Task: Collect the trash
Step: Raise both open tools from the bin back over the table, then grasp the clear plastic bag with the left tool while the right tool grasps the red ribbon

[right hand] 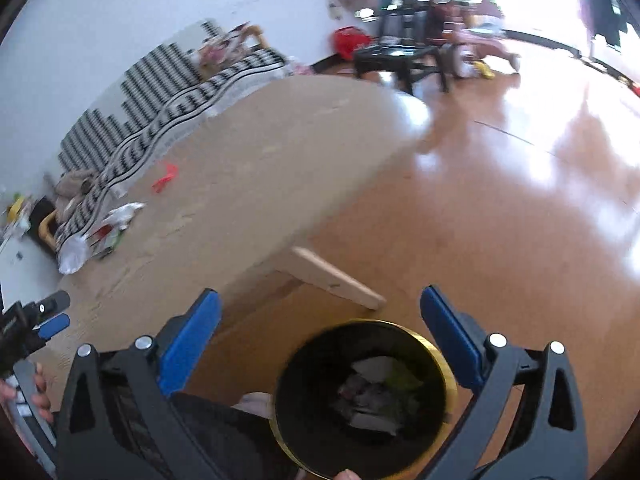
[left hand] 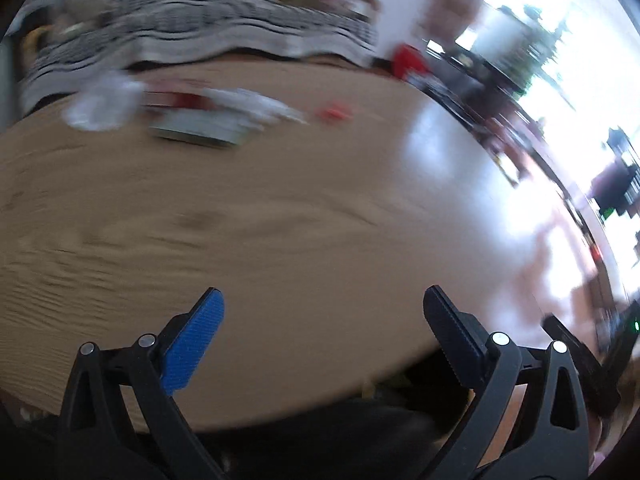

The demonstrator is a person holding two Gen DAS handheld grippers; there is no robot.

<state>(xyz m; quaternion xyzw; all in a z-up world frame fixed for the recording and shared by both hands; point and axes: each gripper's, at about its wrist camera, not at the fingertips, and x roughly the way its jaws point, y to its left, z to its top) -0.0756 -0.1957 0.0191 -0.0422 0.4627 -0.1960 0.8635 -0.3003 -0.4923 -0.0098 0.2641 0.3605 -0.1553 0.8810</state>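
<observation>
My left gripper (left hand: pixel 322 304) is open and empty above the near part of a light wooden table (left hand: pixel 280 208). At the table's far side lie a crumpled white wrapper (left hand: pixel 102 106), a flat green and white packet (left hand: pixel 198 130), a white plastic piece (left hand: pixel 260 106) and a small red scrap (left hand: pixel 334 114), all blurred. My right gripper (right hand: pixel 320 308) is open and empty above a black bin with a gold rim (right hand: pixel 450 376) on the floor; crumpled trash (right hand: pixel 376 394) lies inside. The same table (right hand: pixel 260 184) holds the red scrap (right hand: pixel 164 178) and white wrappers (right hand: pixel 120 216).
A black and white striped sofa (left hand: pixel 200 28) stands behind the table, also in the right wrist view (right hand: pixel 160 108). A black low table (right hand: pixel 400 58) and a red bag (right hand: pixel 348 40) stand farther back on the glossy wood floor (right hand: pixel 520 200). My left gripper (right hand: pixel 48 320) shows at the left edge.
</observation>
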